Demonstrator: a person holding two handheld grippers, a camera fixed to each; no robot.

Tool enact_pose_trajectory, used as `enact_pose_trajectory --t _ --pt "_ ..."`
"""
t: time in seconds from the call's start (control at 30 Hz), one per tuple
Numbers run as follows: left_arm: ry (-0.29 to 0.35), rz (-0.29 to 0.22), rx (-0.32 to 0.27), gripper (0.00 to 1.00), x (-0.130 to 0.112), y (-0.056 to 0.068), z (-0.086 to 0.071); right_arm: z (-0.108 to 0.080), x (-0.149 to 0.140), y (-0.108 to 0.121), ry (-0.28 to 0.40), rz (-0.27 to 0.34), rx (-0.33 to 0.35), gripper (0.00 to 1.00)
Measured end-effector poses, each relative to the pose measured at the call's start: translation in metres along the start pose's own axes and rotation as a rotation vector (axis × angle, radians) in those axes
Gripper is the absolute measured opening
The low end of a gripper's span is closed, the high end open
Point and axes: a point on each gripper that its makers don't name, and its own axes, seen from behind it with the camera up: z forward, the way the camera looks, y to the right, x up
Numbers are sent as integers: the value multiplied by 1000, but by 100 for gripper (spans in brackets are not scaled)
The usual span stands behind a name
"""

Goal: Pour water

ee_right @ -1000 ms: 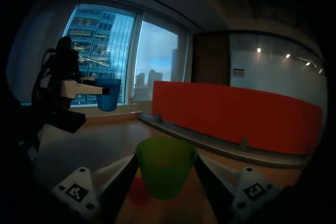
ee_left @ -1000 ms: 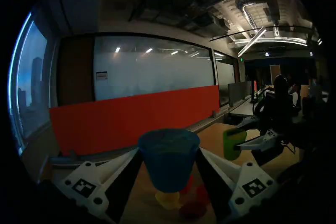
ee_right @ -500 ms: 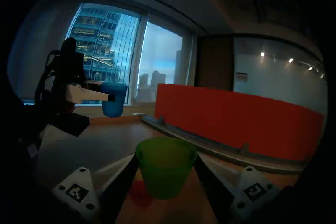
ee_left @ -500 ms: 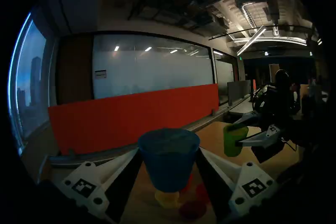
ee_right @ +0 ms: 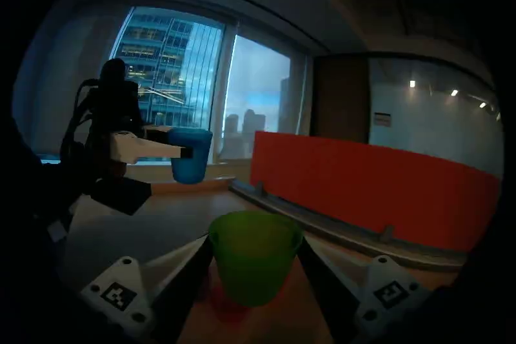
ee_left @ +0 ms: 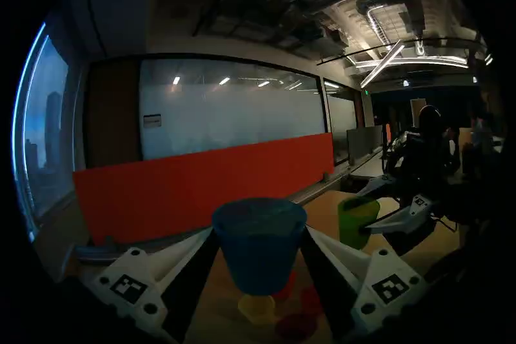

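The left gripper view looks across the table (ee_left: 326,205) toward a long orange-red partition (ee_left: 193,182) and strip lights (ee_left: 387,63) on the ceiling. Low in it, small cups stand on the table under the held one: one yellow (ee_left: 257,307) and at least two red (ee_left: 295,326), partly hidden, so their exact number cannot be told. The right gripper view takes in tall windows (ee_right: 161,86) with towers outside, and a red shape (ee_right: 222,295) on the table behind its own cup. There are two held cups, one per gripper. The left gripper (ee_left: 258,235) is clenched on the blue cup (ee_left: 259,250), a finger pressing each side, and carries it upright above the table. The right gripper (ee_right: 255,244) grasps the green cup (ee_right: 255,260) in the same way, also upright and off the table. Each view also catches the other gripper farther off, with its cup between its fingers, the two cups well apart. The light is too dim to tell whether either cup holds water.
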Motion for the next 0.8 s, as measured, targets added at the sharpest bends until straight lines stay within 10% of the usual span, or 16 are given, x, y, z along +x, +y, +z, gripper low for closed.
enact_pose_trajectory --t 0.8 --pt "47 265 14 84 38 16 -15 17 7 -48 9 -2 119 91"
